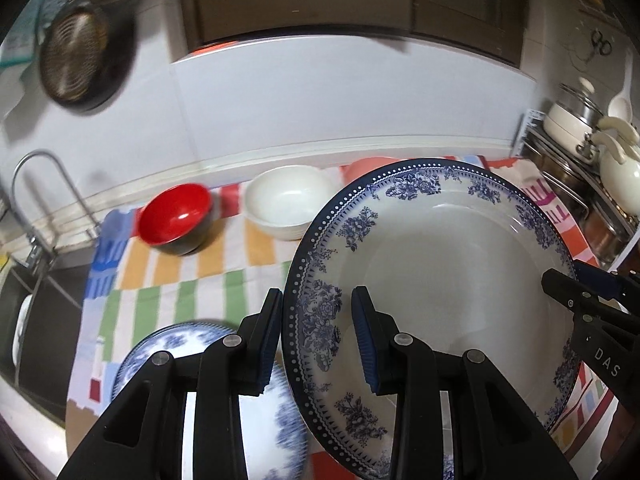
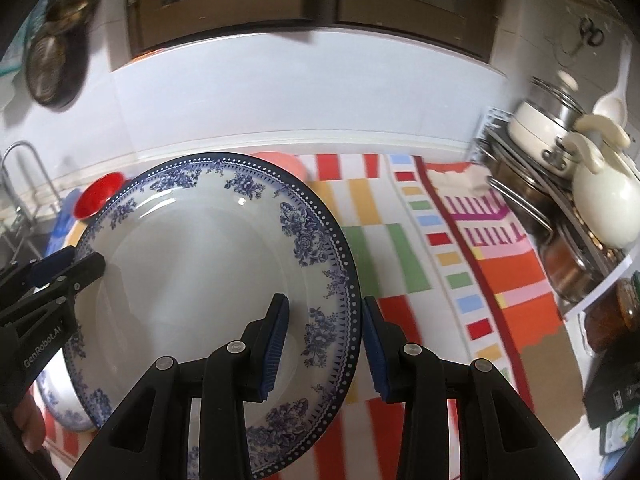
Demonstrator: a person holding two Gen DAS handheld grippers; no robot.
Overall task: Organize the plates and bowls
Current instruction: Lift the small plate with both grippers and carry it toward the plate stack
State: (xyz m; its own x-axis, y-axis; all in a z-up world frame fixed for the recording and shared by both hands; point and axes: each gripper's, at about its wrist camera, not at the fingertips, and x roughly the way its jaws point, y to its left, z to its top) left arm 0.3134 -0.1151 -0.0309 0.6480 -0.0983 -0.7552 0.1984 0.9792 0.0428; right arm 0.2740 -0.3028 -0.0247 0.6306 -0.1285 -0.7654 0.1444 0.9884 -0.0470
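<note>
A large white plate with a blue flower rim (image 1: 440,276) is held tilted above the striped cloth between both grippers. My left gripper (image 1: 316,336) straddles its left rim, jaws around the edge. My right gripper (image 2: 324,344) straddles its right rim (image 2: 340,280) the same way. Each gripper shows in the other's view, the right one (image 1: 560,284) and the left one (image 2: 84,268). A blue-patterned bowl (image 1: 180,344) lies below the plate at the left. A red bowl (image 1: 176,216), stacked white bowls (image 1: 284,200) and a pink bowl (image 1: 364,168) stand at the back.
A striped colourful cloth (image 2: 460,260) covers the counter. A sink with a tap (image 1: 36,208) is at the left. A rack with pots and a cream kettle (image 2: 600,200) stands at the right. A pan (image 1: 76,64) hangs on the wall at upper left.
</note>
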